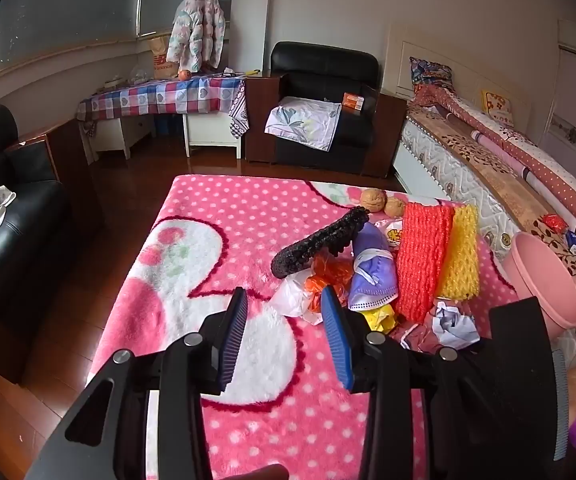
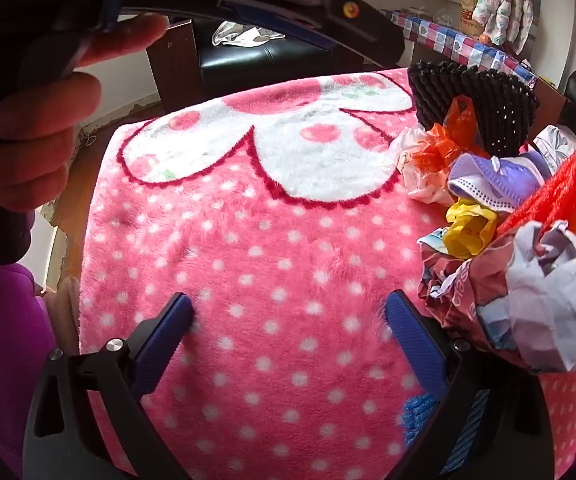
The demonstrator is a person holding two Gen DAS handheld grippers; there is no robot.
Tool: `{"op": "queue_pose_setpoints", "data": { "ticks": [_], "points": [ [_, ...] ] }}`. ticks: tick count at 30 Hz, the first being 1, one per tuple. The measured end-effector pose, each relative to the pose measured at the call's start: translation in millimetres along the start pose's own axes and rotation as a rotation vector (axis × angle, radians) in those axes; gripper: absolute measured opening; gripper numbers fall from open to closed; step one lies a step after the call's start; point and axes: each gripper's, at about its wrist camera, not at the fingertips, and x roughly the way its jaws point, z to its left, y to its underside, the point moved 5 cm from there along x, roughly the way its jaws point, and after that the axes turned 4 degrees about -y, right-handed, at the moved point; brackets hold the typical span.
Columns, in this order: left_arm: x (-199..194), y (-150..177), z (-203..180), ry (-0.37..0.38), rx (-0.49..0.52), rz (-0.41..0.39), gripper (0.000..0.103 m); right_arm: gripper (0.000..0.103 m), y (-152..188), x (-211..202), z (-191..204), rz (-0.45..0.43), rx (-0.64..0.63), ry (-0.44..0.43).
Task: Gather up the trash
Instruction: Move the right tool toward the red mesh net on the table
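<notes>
Pink blanket (image 2: pixel 288 260) under wide, empty right claw (image 2: pixel 289 320)

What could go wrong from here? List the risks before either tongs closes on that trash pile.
1. The crumpled white and maroon paper ball sits just outside the open right tongs; closing now may pinch only the fluffy pink dotted blanket.
2. The two brown walnuts could roll off if the pile shifts.
3. The pink plastic bin stands at the table edge and may tip.

Ahead of your left tongs (image 1: pixel 284 312) the blanket (image 1: pixel 216 248) lies bare; the trash pile (image 1: pixel 371 264) crowds their right.
</notes>
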Motion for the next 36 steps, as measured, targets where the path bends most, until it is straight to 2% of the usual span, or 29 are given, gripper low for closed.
{"op": "queue_pose_setpoints", "data": {
  "ticks": [1,2,7,9,12,14,17,20,24,27,32,36],
  "points": [
    [0.7,0.3,0.3,0.004,-0.006,0.01,0.038,0.099,-0.1,-0.6,-0.9,-0.013,0.027,-0.04],
    [1.0,0.2,0.2,0.002,-0.003,0.01,0.038,0.099,0.1,0.0,-0.4,0.002,-0.004,0.006],
    [3.2,0.3,-2.2,-0.01,0.011,0.012,0.038,0.099,-2.4,-4.9,6.1,0.031,0.009,0.007],
    [-0.3,1.2,-1.9,-0.015,0.01,0.011,0.038,0.099,-5.2,-20.5,17.1,-0.018,0.0,-0.002],
    [-8.9,-0.7,0.4,-0.008,0.002,0.006,0.038,0.099,-17.3,-52.9,28.3,-0.144,-0.004,-0.021],
    [-12.1,-0.5,2.4,0.003,-0.006,0.003,0.038,0.099,-20.5,-77.3,28.9,-0.219,0.017,-0.004],
    [-9.3,0.3,2.4,0.012,-0.012,0.007,0.038,0.099,-21.5,-111.9,18.0,-0.332,0.082,0.083],
    [-8.9,2.2,-2.8,0.017,-0.003,0.01,0.038,0.099,-16.0,-135.7,0.4,-0.416,0.177,0.246],
    [-11.4,4.6,-10.0,0.025,0.001,0.008,0.038,0.099,-3.2,-142.2,-10.5,-0.439,0.272,0.368],
    [-12.5,8.1,-16.1,0.029,0.005,0.011,0.038,0.099,7.2,-136.5,-21.2,-0.428,0.352,0.411],
    [-14.0,14.3,-24.8,0.035,0.015,0.018,0.038,0.099,21.3,-130.3,-25.0,-0.417,0.409,0.517],
    [-15.7,17.5,-27.1,0.037,0.013,0.019,0.038,0.099,28.9,-129.8,-30.3,-0.421,0.457,0.551]
  ]
}}
